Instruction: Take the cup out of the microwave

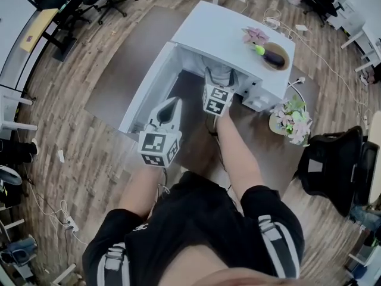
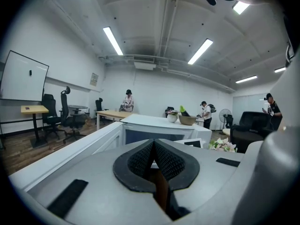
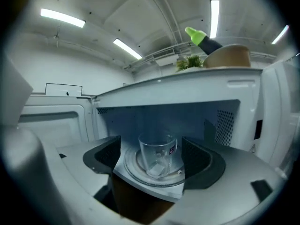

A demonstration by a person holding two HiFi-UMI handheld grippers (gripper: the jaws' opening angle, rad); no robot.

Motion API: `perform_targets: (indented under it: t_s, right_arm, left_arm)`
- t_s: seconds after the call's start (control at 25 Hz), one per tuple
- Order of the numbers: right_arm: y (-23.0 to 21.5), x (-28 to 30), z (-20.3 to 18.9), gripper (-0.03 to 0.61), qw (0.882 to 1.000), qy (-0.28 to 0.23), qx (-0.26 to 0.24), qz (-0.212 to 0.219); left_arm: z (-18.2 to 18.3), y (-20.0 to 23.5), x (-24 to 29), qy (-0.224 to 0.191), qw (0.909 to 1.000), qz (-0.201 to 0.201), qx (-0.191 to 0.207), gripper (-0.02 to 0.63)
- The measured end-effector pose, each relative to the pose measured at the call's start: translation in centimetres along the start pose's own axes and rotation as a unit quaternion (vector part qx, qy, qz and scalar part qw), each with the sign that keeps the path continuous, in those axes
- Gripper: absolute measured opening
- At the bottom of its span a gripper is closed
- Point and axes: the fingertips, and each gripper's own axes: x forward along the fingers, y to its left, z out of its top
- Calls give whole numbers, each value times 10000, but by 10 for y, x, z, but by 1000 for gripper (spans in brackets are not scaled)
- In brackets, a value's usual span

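Note:
A clear glass cup (image 3: pixel 158 156) stands upright on the round turntable (image 3: pixel 136 165) inside the white microwave (image 1: pixel 232 37), whose door (image 1: pixel 146 91) is swung open to the left. My right gripper (image 3: pixel 152 162) is at the mouth of the oven, open wide. Its dark pads (image 3: pixel 104 156) frame the cup without touching it, and the cup sits a little deeper in. From the head view the right gripper (image 1: pixel 217 94) hides the cup. My left gripper (image 1: pixel 165 115) hangs by the open door, shut and empty, its pads (image 2: pixel 165 162) meeting.
On top of the microwave sit a brown bowl (image 1: pixel 277 56) with an eggplant and a pink flower (image 1: pixel 256 36). A flower pot (image 1: pixel 292 122) stands on the table to the microwave's right. A black chair (image 1: pixel 336 159) is further right. People stand far off in the room (image 2: pixel 127 100).

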Motion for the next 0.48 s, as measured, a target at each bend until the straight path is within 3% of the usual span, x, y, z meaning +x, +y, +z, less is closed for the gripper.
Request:
perform_targets:
  t_s: [0.28,0.48]
  right_arm:
    - [-20,48,-24,385,9992,279,132,-242]
    - [-19,64,-38,385,9985,464,211,-191]
  left_arm:
    - [-17,13,17,85,10000,2,-15,2]
    - [-26,13,26,209,9997,-81,5,2]
